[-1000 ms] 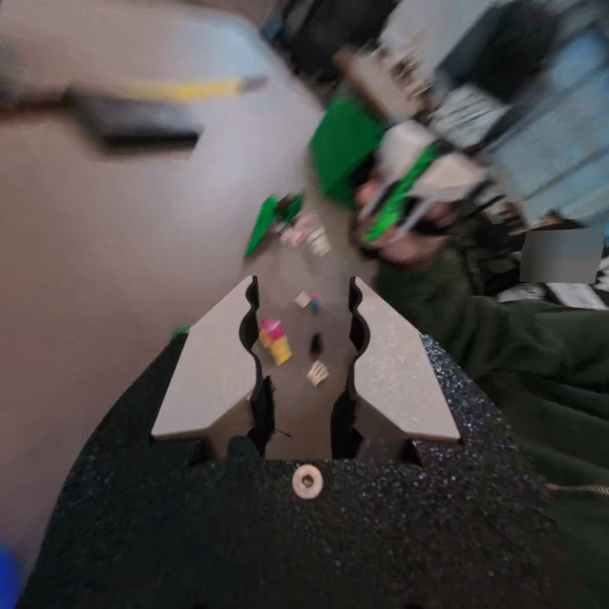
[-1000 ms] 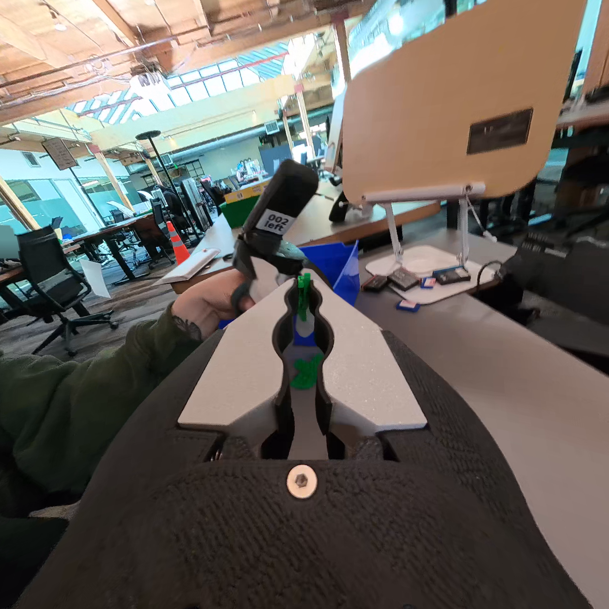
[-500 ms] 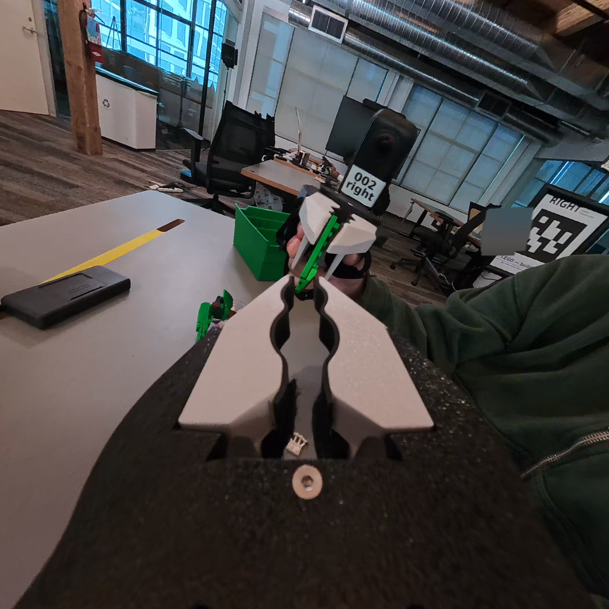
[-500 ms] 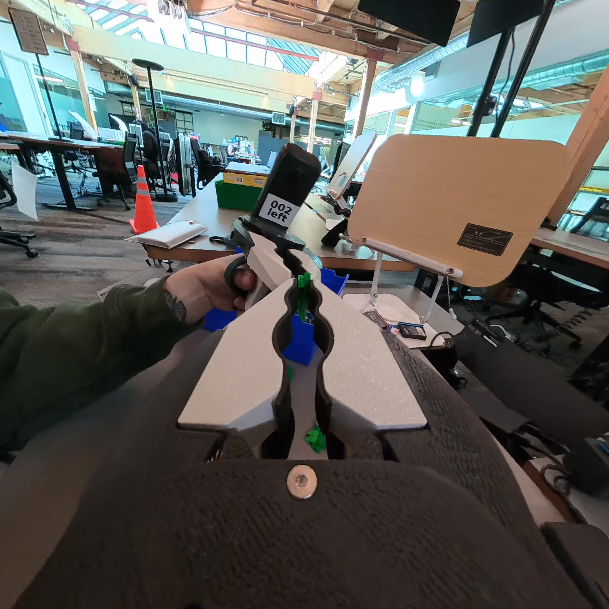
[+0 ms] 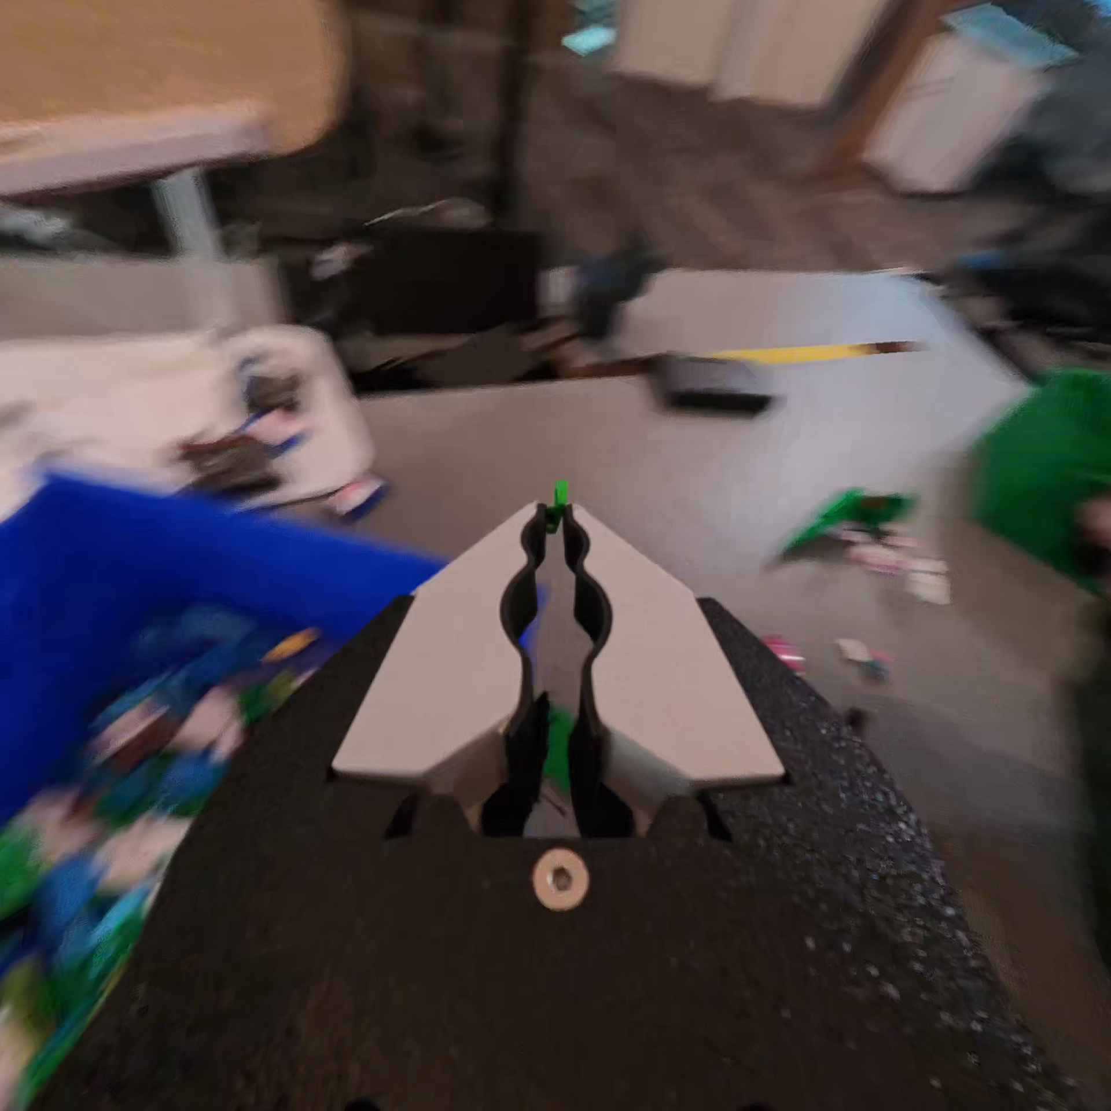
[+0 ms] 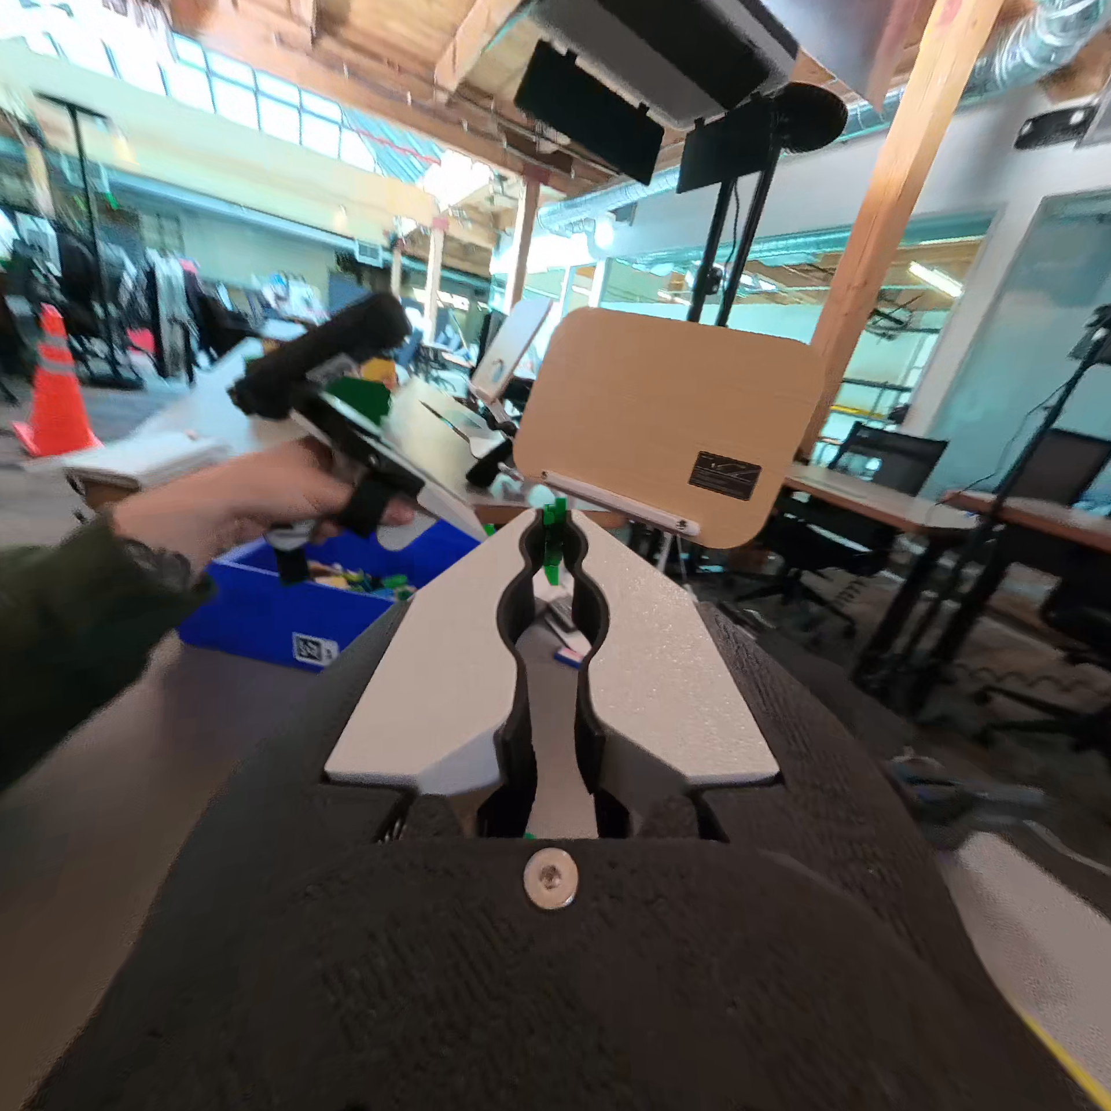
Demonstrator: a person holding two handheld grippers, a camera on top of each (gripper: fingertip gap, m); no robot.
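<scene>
My left gripper (image 5: 556,511) is shut on a small green piece (image 5: 560,494) that sticks out past its tips. The view is motion-blurred. It hangs over the table, with a blue bin (image 5: 150,577) of mixed small bricks close on its left. My right gripper (image 6: 553,529) is shut on a thin green brick piece (image 6: 552,541), held edge-on and raised above the table. In the right wrist view the left gripper (image 6: 445,517), held by a hand (image 6: 240,499) in a dark green sleeve, tilts down over the blue bin (image 6: 270,607).
A green bin (image 5: 1046,469) stands at the right. A green plate (image 5: 841,517) and small loose pieces (image 5: 866,655) lie on the grey table (image 5: 631,457). A black flat device (image 5: 709,385) and a yellow strip (image 5: 793,353) lie farther back. A wooden board on a stand (image 6: 667,421) is beyond the table. About 20 cm separates my left fingertips from my right.
The left gripper has swung left from facing the right gripper to beside the blue bin, now with a small green piece in its tips. The right gripper has tilted up, still holding its green piece.
</scene>
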